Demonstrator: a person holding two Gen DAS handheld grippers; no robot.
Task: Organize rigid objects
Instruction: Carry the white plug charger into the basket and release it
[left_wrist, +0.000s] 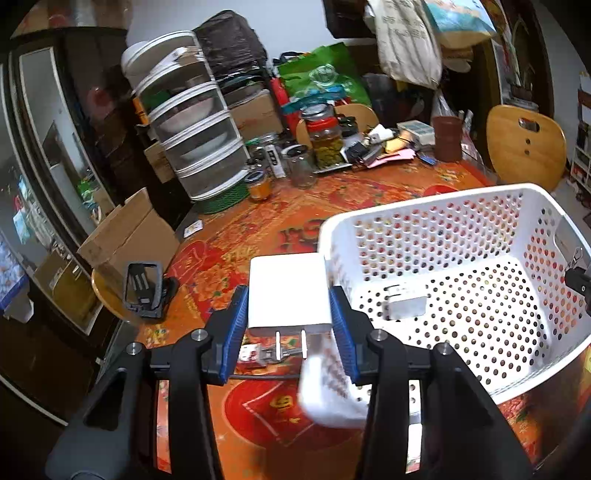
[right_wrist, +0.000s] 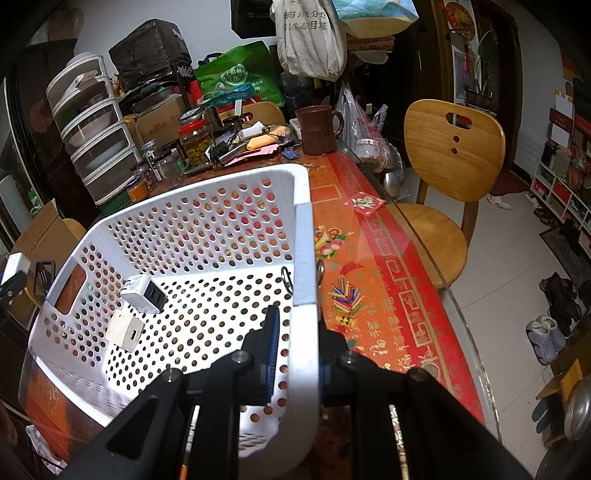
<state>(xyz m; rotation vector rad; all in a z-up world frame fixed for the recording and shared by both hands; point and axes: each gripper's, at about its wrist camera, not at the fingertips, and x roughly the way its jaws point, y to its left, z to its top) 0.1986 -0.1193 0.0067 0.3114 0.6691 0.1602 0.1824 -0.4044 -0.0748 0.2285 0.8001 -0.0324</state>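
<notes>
Between the blue fingers (left_wrist: 236, 325) of our left gripper (left_wrist: 290, 328) a white wall charger (left_wrist: 286, 291) is clamped, prongs toward the camera, raised above the red patterned tabletop (left_wrist: 258, 229) just beside the white perforated basket (left_wrist: 424, 206). Our right gripper (right_wrist: 299, 354) is closed on the basket's rim (right_wrist: 304, 258). Inside the basket lie two more white chargers (right_wrist: 142, 291), near each other. Farther off on the tabletop we see a pickle jar (left_wrist: 327, 142) and a brown mug (right_wrist: 317, 129).
</notes>
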